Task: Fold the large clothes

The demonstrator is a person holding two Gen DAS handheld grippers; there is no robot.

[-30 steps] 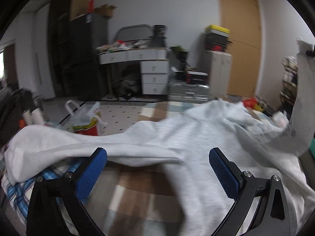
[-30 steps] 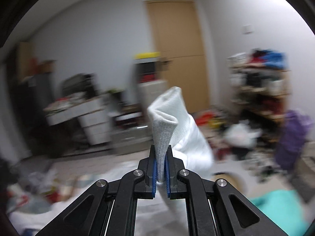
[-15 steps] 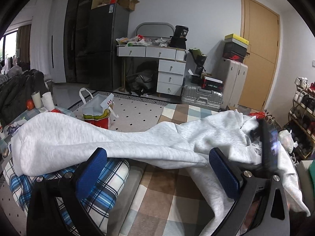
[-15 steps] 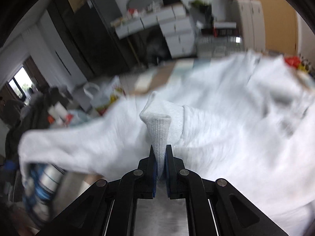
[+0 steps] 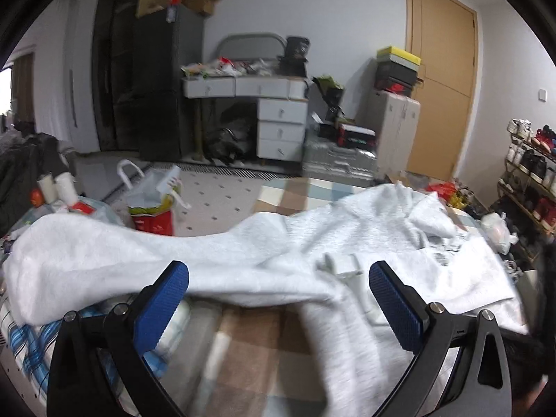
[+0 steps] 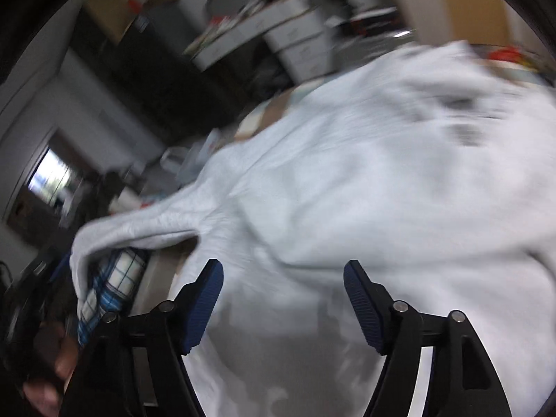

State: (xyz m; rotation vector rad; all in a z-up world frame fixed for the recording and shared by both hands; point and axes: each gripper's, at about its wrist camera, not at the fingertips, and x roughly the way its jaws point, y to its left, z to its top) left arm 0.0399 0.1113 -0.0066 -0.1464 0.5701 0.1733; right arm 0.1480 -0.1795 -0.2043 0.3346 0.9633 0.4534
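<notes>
A large light grey sweatshirt (image 5: 347, 243) lies spread over a checked brown and blue blanket (image 5: 257, 351). One sleeve (image 5: 87, 253) stretches far left over a blue plaid pillow (image 5: 31, 344). My left gripper (image 5: 278, 292) is open and empty, just in front of the sleeve's near edge. In the right wrist view the sweatshirt (image 6: 382, 180) fills most of the frame, blurred. My right gripper (image 6: 283, 295) is open and empty, close above the sweatshirt's body.
A red and white shopping bag (image 5: 156, 205) stands on the dotted floor mat beyond the sleeve. A white desk with drawers (image 5: 271, 114), a suitcase (image 5: 340, 163) and a wooden door (image 5: 441, 80) are at the back. Shoe racks (image 5: 528, 173) line the right.
My right gripper, shut on the sweatshirt's ribbed cuff and held high, swung down over the garment, let the cuff go and opened. The right sleeve now lies folded across the body. The left gripper stayed open.
</notes>
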